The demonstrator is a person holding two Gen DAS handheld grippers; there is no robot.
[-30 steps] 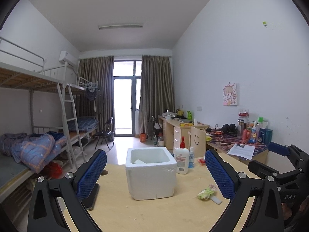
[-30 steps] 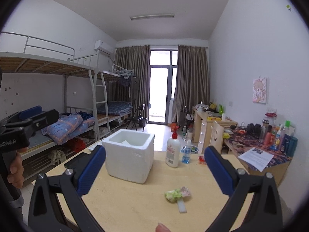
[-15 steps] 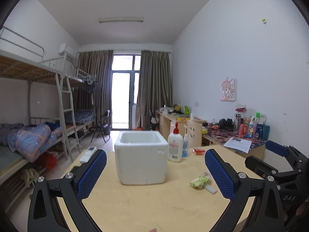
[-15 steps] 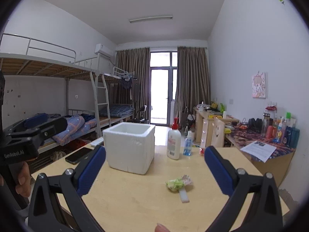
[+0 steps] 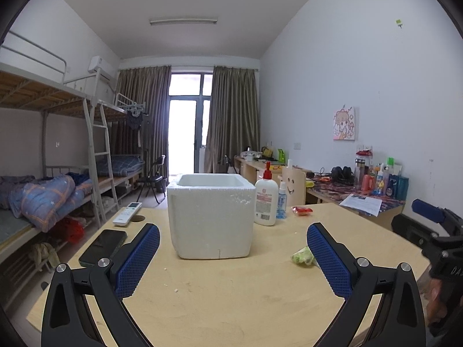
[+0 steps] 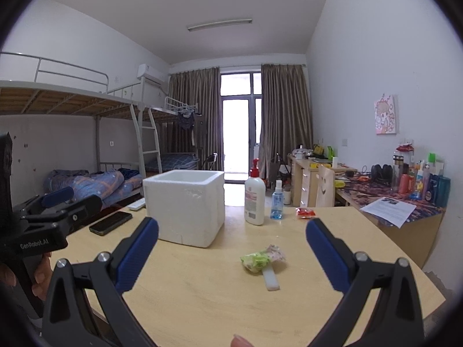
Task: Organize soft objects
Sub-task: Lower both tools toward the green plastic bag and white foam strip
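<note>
Both claws wide apart, empty — left gripper (image 5: pixel 233 256), right gripper (image 6: pixel 231 251). Green soft toy (image 6: pixel 256 260) near right; white foam box (image 5: pixel 210 217) farther left.

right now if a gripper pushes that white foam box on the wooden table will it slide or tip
The white foam box is probably light for its size, so a low push should slide it across the smooth wooden table. It sits flat and squat, so tipping seems unlikely. Its pitted walls suggest pads may dent or crumble it.

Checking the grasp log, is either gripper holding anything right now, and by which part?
Nothing is held. The left gripper and right gripper both have jaws wide open; the green soft object lies untouched on the table.
</note>
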